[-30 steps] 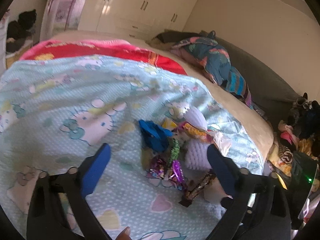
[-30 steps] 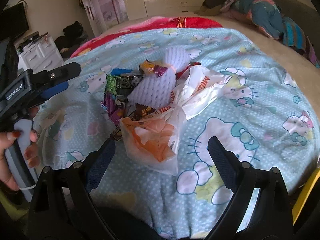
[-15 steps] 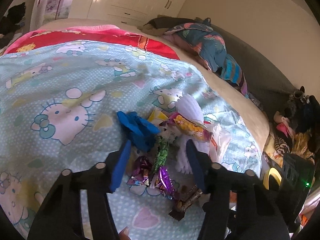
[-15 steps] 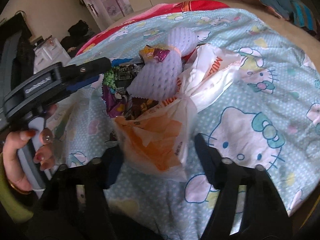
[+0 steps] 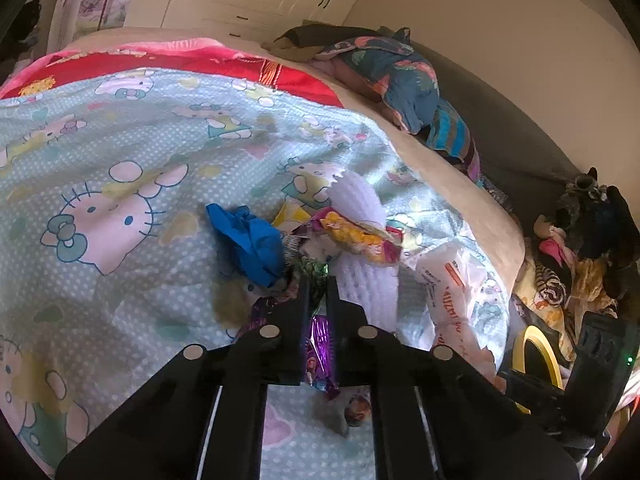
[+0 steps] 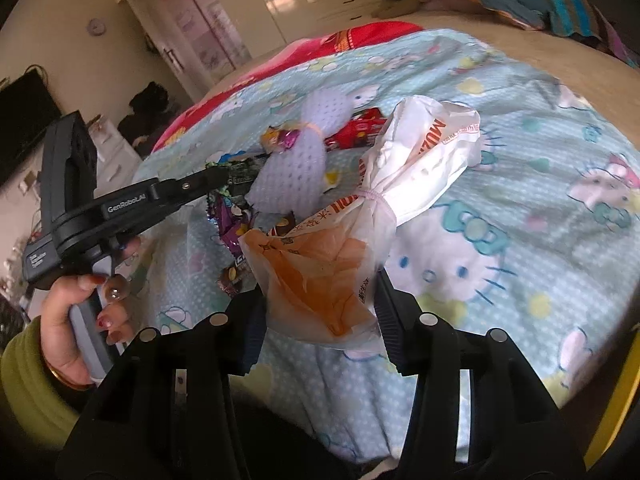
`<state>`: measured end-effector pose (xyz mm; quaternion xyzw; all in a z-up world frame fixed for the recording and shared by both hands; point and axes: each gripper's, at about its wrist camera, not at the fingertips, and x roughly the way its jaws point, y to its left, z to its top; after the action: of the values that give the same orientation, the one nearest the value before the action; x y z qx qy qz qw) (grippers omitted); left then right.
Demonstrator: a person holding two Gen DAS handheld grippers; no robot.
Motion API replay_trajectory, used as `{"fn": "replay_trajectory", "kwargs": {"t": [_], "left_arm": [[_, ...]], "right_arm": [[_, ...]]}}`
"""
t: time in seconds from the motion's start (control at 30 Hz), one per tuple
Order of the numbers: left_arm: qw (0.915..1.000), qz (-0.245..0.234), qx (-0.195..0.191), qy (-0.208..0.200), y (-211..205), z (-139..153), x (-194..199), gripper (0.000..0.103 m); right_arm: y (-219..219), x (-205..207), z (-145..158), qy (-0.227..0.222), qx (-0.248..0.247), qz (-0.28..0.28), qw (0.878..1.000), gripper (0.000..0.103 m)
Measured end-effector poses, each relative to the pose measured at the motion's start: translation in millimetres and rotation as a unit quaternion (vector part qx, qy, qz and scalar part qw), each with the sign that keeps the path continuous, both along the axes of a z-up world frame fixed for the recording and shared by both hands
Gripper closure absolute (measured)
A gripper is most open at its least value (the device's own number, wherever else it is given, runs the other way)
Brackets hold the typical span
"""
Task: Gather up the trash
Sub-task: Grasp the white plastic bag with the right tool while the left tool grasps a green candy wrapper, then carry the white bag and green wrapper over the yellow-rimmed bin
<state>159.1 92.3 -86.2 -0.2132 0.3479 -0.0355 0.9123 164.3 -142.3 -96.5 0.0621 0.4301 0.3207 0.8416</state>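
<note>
A pile of trash lies on the Hello Kitty bedspread [image 5: 120, 168]. My left gripper [image 5: 318, 284] is shut on a green foil wrapper [image 5: 316, 276]; a purple wrapper [image 5: 320, 344] shows between its arms. Beside it lie a crumpled blue wrapper [image 5: 252, 240], a yellow-pink snack packet [image 5: 356, 236] and white foam netting [image 5: 368, 280]. In the right wrist view, my right gripper [image 6: 320, 292] has its jaws close on both sides of a white and orange plastic bag [image 6: 324, 276]. The left gripper [image 6: 212, 178] reaches into the pile there.
A red wrapper [image 6: 356, 132] lies behind the foam netting [image 6: 292, 176]. Chocolate wrappers [image 6: 232, 276] lie left of the bag. Bundled clothes [image 5: 400, 80] sit on the bed's far right. A yellow-rimmed bin [image 5: 536, 352] and soft toys [image 5: 588, 216] are beside the bed.
My left gripper moved forward into the pile and closed from wide open onto the green wrapper. My right gripper moved toward the plastic bag and narrowed its jaws around it.
</note>
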Motion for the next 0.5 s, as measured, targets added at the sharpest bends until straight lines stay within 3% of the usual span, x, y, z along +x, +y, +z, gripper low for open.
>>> {"fn": "replay_trajectory", "kwargs": {"t": [0.17, 0.5], "left_arm": [[0.9995, -0.007, 0.017, -0.026, -9.7, 15.8, -15.6, 0.097], [0.9972, -0.02, 0.003, -0.072, -12.5, 52.0, -40.9, 0.097]], "right_arm": [[-16.8, -4.0, 5.5, -0.006, 0.014, -0.02, 1.0, 0.062], [-26.4, -16.7, 19.7, -0.032, 0.011, -0.03, 0.999, 0.062]]}}
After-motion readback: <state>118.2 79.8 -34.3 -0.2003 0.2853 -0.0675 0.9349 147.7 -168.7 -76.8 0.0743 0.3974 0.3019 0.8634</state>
